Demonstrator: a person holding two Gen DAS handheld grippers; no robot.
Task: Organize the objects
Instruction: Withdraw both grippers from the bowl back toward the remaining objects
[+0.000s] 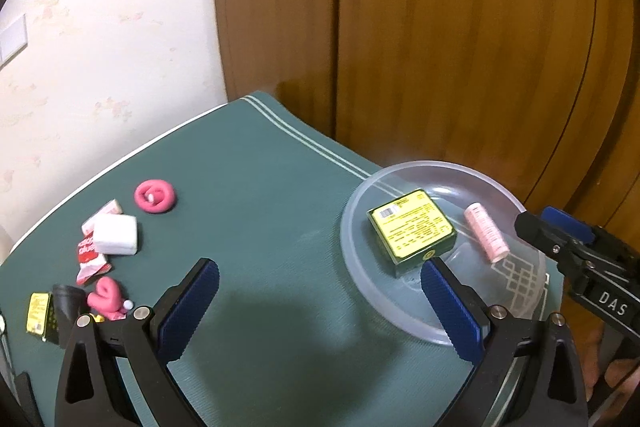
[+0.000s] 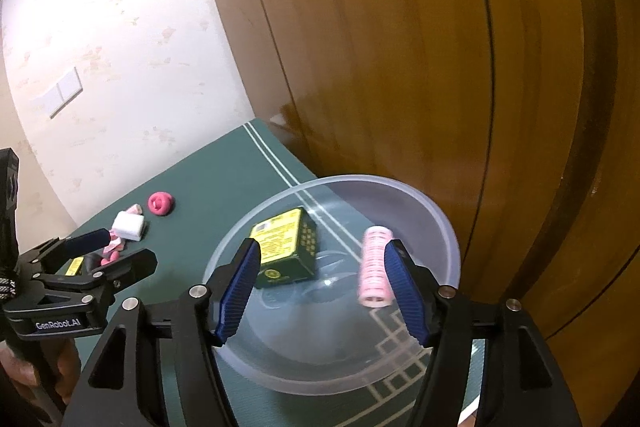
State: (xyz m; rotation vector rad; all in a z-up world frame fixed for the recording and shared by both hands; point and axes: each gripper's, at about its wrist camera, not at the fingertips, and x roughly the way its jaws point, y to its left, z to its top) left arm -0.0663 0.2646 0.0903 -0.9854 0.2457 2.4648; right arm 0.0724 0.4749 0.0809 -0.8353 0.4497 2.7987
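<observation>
While a box [image 1: 412, 227] and a pink roll [image 1: 486, 231] already lie in the bowl [image 1: 360, 267], both the left gripper [image 1: 320, 311] and right gripper [image 2: 322, 287] stand open and empty, leaving several small items [image 1: 116, 235] at the worktop's [image 1: 260, 227] left side unsorted.

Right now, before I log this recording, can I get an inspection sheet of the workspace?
Surface: green mat with pale stripes.
Job's things: clear plastic bowl holds yellow-green box and pink roll.
Clutter: pink coil, white block, red-white sachet, more small items at the mat's left.
Grippers: left gripper and right gripper, jaws open, empty.
Cables: nothing seen.
Surroundings: wooden doors, floral wallpaper.
</observation>
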